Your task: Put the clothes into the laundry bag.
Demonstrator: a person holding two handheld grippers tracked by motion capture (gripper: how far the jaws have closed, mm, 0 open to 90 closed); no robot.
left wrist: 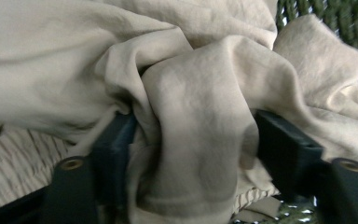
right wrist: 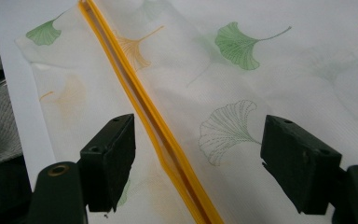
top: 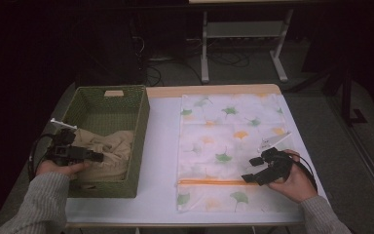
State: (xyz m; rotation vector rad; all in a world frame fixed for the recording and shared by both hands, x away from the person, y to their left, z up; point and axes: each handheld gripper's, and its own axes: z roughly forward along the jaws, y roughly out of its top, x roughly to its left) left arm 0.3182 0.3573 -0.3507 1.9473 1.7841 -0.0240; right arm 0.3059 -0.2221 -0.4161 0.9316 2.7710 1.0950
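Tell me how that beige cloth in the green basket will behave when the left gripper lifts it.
The beige cloth lies in soft crumpled folds, so it will probably hang limp and drape rather than hold shape. A thick fold bulges between the left gripper jaws, so a pinch there should hold. It looks light, but trailing folds may drag over the green basket wall.

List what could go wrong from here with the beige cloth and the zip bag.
1. The left gripper has only one fold of the bunched beige cloth between its jaws, so the rest may drag on the green basket.
2. The leaf-print bag lies flat; its orange zipper looks closed.
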